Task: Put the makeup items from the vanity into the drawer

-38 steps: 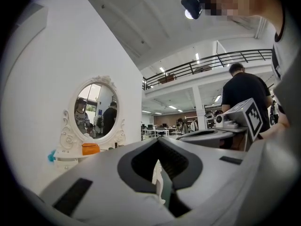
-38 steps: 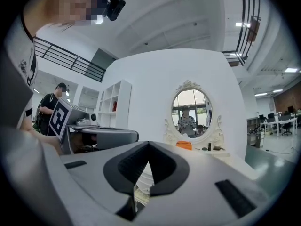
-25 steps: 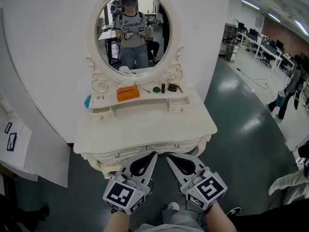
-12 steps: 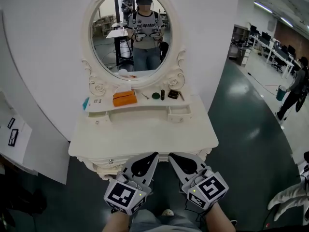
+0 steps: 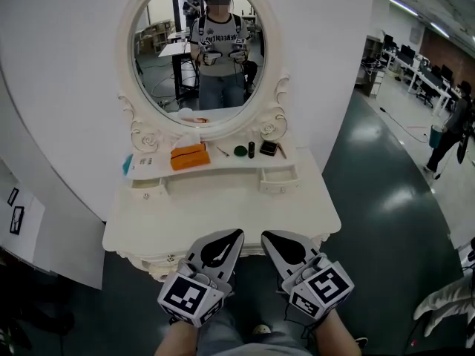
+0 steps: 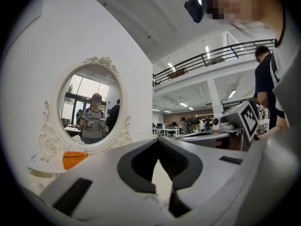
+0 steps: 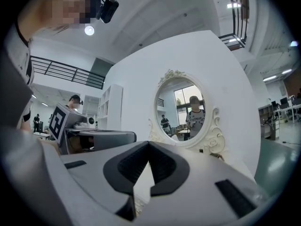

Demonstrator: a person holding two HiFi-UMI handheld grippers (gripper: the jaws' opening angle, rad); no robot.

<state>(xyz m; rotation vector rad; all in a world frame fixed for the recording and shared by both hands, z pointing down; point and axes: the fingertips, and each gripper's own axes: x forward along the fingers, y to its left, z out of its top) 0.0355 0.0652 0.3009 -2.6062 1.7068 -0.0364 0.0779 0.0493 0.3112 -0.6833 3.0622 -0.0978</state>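
White wall and a dark green floor frame the head view, where a white desk (image 5: pixel 223 213) stands under an oval mirror (image 5: pixel 200 50). Its main top is bare, and the makeup items sit in a row on the raised shelf (image 5: pixel 215 163) at the mirror's foot: an orange box (image 5: pixel 188 156), a thin stick (image 5: pixel 223 151), a green round compact (image 5: pixel 240 151), an upright dark tube (image 5: pixel 251 150) and a dark case (image 5: pixel 268 148). The last three stand just beside one another. A small drawer (image 5: pixel 278 176) under the shelf's right end appears shut. The left gripper (image 5: pixel 234 236) and right gripper (image 5: pixel 267 237) are held side by side at the desk's near edge, well apart from the items. The left gripper view shows the left gripper's fingers (image 6: pixel 176 157) together at the tips with nothing between them, and the orange box (image 6: pixel 74 159) is visible far off below the mirror (image 6: pixel 91 109). The right gripper view shows the same on that side: fingers (image 7: pixel 164 166) together and empty, pointed toward the mirror (image 7: pixel 181 109). Assessment: nothing has been collected yet. The risks are that reaching into the crowded right-hand group could topple the upright tube or push its neighbours off the shelf, that the thin stick may slip from a grasp, and that carrying an item over before a drawer is pulled open leaves nowhere to set it.
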